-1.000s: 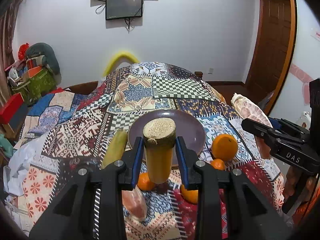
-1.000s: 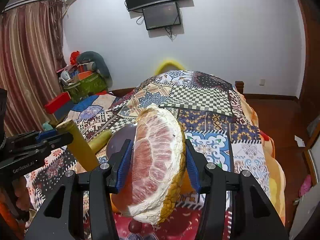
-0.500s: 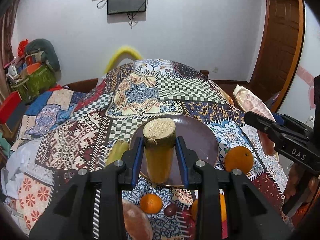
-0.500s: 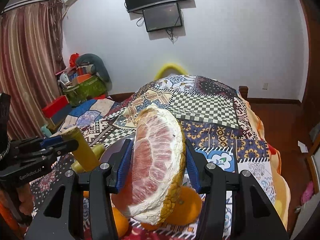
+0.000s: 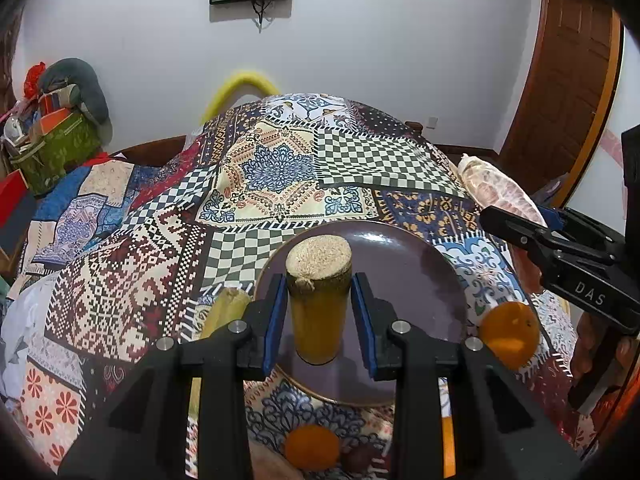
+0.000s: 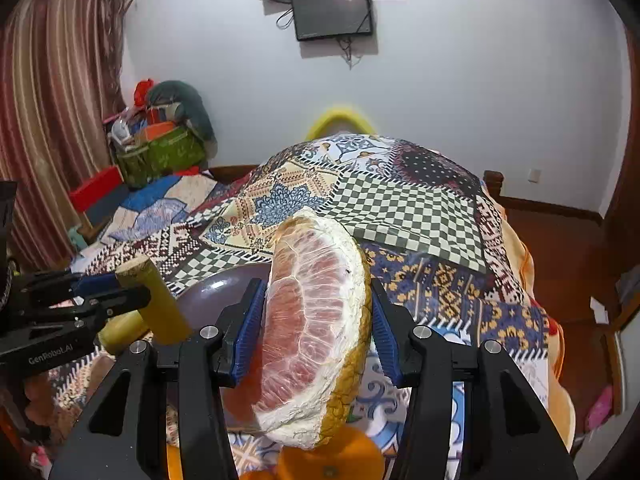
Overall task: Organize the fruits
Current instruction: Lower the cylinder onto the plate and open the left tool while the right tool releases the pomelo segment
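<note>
The purple plate (image 5: 420,276) now fills the centre of the left view; a second ago it lay farther off, so both grippers have advanced over it. The right gripper (image 6: 316,332) stays clamped on the pomelo wedge (image 6: 316,320), at 3 o'clock of the plate. The left gripper (image 5: 319,316) holds the sugarcane piece (image 5: 319,300) above the plate's 6 o'clock part. I judge that release comes next.

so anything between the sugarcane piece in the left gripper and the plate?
Nothing visible. The sugarcane piece sits in the left gripper over the purple plate, whose surface looks bare. The right gripper holds the pomelo wedge off to the side.
</note>
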The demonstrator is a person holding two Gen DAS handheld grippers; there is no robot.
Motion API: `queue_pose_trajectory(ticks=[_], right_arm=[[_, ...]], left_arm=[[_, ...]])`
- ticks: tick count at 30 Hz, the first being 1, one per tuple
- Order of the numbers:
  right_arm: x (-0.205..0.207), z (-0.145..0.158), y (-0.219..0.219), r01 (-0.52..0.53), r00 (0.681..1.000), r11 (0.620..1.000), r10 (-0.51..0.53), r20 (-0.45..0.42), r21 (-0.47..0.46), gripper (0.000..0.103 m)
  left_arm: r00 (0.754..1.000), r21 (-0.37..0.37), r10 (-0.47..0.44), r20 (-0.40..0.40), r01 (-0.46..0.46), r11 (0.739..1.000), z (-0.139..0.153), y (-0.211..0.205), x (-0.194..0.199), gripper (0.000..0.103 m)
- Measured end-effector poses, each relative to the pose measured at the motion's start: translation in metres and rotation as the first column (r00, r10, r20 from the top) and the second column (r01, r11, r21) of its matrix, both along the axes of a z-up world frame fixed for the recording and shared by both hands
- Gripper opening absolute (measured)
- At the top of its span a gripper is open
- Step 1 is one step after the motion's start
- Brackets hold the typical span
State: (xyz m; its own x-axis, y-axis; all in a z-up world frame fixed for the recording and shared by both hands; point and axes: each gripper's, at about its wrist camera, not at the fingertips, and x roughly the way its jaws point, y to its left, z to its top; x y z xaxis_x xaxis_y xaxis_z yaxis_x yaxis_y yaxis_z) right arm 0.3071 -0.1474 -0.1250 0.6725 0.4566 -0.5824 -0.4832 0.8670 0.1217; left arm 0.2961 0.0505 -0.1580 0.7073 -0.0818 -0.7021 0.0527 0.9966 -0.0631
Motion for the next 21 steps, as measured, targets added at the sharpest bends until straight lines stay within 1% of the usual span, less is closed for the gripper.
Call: queue_pose_trajectory(ticks=[5, 11, 17, 21], right_arm=[[0.017, -0.007, 0.011, -0.047, 0.998, 0.998, 0.046, -0.039, -0.038, 0.047], [0.033, -0.014, 0.026, -0.100, 0.992, 0.990, 0.091, -0.090, -0.102, 0.047], [0.048, -0.025, 0.038, -0.158, 0.975, 0.976, 0.130, -0.181, -0.150, 0.047], [0.053, -0.032, 0.046, -0.189, 0.963, 0.967, 0.149, -0.223, -0.171, 0.047]], left_arm=[[1.000, -0.026, -0.010, -0.006, 0.010, 1.000, -0.001, 0.006, 0.012, 0.033], [0.999, -0.047, -0.014, -0.034, 0.013, 0.999, -0.003, 0.011, 0.034, 0.033], [0.998, -0.056, -0.012, -0.061, 0.008, 0.998, -0.007, 0.011, 0.052, 0.033], [0.995, -0.078, -0.002, -0.104, -0.006, 0.997, -0.010, 0.013, 0.065, 0.033]])
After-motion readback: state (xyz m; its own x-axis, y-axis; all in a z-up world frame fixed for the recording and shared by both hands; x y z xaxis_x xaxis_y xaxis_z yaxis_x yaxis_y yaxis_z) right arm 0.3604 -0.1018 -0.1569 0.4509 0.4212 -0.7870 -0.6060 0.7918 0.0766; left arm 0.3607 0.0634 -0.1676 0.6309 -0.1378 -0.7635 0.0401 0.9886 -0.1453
